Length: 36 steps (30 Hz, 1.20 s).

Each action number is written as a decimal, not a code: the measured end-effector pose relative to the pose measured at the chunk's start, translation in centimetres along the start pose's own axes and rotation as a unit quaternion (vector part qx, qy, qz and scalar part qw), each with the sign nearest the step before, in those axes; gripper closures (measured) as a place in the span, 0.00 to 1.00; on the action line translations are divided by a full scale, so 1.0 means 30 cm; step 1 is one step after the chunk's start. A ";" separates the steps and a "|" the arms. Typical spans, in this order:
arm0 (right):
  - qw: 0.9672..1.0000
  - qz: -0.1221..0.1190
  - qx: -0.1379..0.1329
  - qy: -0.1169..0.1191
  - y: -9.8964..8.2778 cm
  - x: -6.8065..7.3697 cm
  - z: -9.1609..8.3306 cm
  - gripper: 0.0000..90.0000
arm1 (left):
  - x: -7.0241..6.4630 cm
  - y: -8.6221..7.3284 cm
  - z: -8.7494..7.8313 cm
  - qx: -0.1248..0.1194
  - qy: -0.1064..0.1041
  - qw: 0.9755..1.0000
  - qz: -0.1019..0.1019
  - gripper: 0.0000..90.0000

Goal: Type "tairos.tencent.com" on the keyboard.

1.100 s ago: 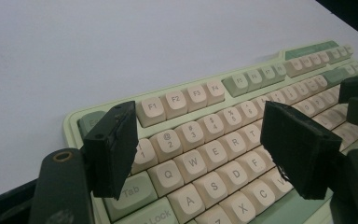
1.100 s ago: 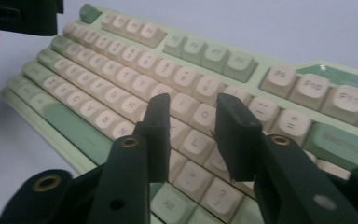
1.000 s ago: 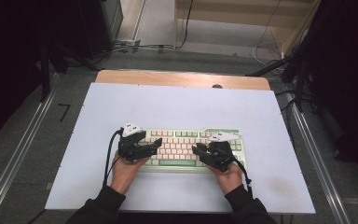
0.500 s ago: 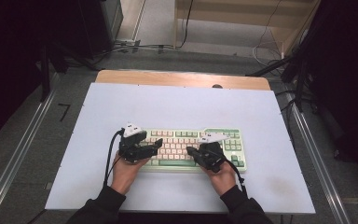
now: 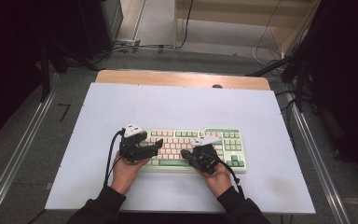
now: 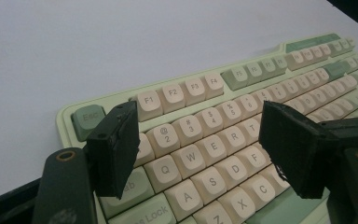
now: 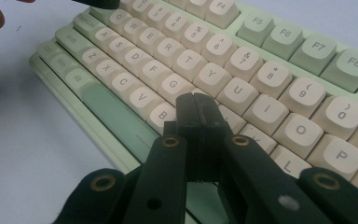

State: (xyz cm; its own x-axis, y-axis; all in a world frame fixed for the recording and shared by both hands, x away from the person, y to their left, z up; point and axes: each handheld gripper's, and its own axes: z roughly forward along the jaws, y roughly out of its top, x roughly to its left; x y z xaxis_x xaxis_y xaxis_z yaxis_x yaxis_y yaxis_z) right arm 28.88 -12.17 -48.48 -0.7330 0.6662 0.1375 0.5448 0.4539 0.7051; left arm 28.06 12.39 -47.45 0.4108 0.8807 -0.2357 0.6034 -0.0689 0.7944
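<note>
We see a pale green keyboard [image 5: 193,149] with cream and green keycaps lying on a white tabletop [image 5: 182,109], near the person's edge and a little right of the middle. The white sheet covers most of a wooden table, whose bare wood shows as a strip [image 5: 182,78] along the far edge. Grey carpet floor [image 5: 37,149] surrounds the table, with metal rails [image 5: 14,163] running along both sides. Beyond the far edge we see cables [image 5: 140,46] on the floor, a light wooden frame [image 5: 242,18] and dark equipment at the left and right.

The left gripper [image 5: 150,148] rests over the keyboard's left end. In the left gripper view its jaws stand wide apart with nothing between them, above the letter keys around W, E and R [image 6: 233,136]; the Esc key [image 6: 88,119] sits at the keyboard's corner just beyond the left jaw.

The right gripper [image 5: 186,154] is over the middle of the keyboard's near rows. Its jaws have just been closing and are now pressed together with nothing between them. In the right gripper view [image 7: 198,105] the closed tips sit over the lower letter rows, just right of the B key [image 7: 164,112] and near the green space bar [image 7: 116,116]; we cannot tell whether they touch a key.
</note>
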 end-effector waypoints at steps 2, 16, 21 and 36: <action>1.000 0.000 0.000 0.000 0.000 0.000 0.000 0.97 | 0.000 0.000 0.000 0.000 0.000 1.000 0.000 0.32; 1.000 0.002 -0.012 0.006 0.001 0.003 -0.013 0.97 | 0.000 -0.001 -0.001 -0.002 -0.001 1.000 0.001 0.32; 0.999 0.015 -0.037 0.004 0.011 -0.026 -0.052 0.83 | -0.002 -0.002 0.000 0.001 -0.003 1.000 0.001 0.32; 0.998 0.039 -0.045 -0.035 0.001 -0.107 -0.107 0.31 | -0.014 -0.006 0.000 0.003 -0.008 1.000 0.005 0.32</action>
State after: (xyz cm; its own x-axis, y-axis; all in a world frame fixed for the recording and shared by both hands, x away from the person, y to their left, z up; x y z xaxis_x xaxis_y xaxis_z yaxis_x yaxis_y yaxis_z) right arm 29.96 -16.19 -46.67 -0.6581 0.7381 0.1487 0.5586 0.3461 0.7538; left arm 27.77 12.05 -47.50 0.4282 0.8722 -0.2365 0.6031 -0.0809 0.7936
